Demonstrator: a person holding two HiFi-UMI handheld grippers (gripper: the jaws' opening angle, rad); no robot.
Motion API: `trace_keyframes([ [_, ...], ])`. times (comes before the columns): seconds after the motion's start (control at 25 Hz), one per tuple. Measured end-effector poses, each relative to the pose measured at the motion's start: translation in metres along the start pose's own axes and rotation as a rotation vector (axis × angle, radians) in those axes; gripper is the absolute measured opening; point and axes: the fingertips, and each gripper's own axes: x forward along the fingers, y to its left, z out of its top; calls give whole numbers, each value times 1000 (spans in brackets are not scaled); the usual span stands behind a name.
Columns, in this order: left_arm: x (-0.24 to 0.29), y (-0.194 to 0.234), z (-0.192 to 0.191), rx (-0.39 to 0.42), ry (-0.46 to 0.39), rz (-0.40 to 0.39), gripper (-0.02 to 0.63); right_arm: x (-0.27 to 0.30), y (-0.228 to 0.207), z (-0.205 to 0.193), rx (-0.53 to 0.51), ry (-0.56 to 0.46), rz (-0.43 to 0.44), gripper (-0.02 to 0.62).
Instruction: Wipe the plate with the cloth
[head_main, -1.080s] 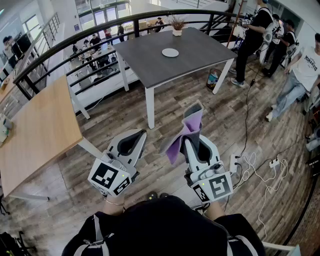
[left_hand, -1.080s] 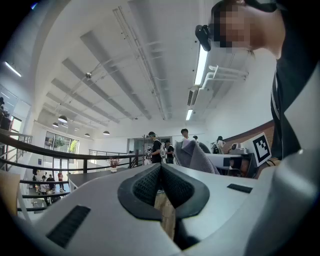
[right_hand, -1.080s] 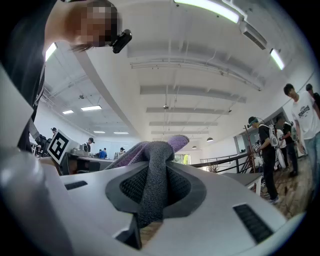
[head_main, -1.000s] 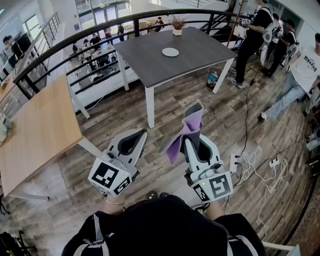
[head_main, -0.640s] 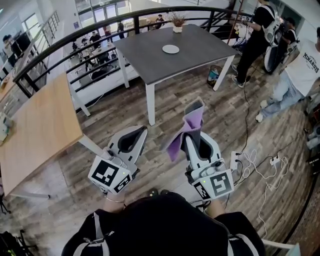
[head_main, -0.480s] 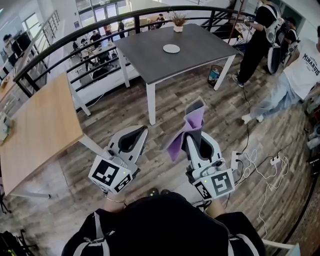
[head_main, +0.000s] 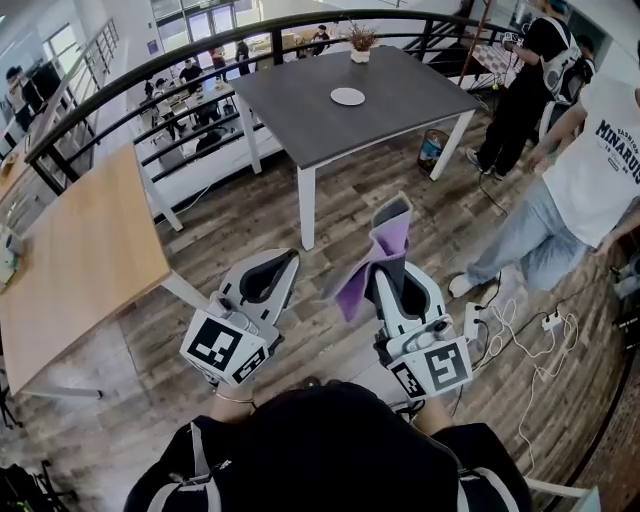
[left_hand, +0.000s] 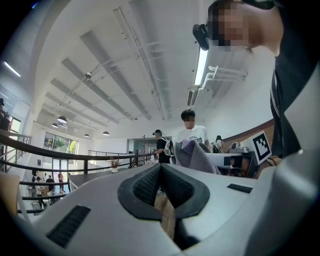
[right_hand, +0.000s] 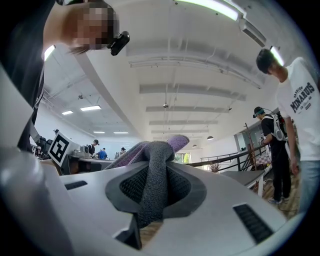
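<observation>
Head view, bystander (head_main: 592, 170) nearer, right gripper (head_main: 392, 232) still clamping cloth (head_main: 357, 283)

Plate (head_main: 348, 96) on the counter (head_main: 330, 135), toward its far side. Plant pot (head_main: 360, 52) at the counter's far edge, behind the plate. Railing (head_main: 150, 85) runs behind and left of the counter. Second counter (head_main: 80, 260) left of it, nearer. Both hand-held grippers are in front of the counter, over the floor (head_main: 250, 215), well apart from it. Left hand-held gripper (head_main: 275, 270) is front-left of its near corner leg, right hand-held gripper (head_main: 392, 225) front-right, with the cloth (head_main: 362, 272) between its jaws. People (head_main: 590, 170) stand right of the counter. Cables (head_main: 520, 330) lie on the floor, front-right.
</observation>
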Motion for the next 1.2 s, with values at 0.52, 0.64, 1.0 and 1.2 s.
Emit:
trace_keyframes([
  [0.52,7,35,-14,-6,6,-37,8,32,2,-16,8,-2,-32,63],
  [0.64,11,40,-14,-4,2,-40,8,39,-4,-16,5,-6,-39,63],
  [1.0,48,66,-31,-14,20,-27,8,68,-51,-27,4,-6,-61,63],
  [1.2,87,85,-38,-10,31,-14,8,92,-89,-35,12,3,-53,63],
])
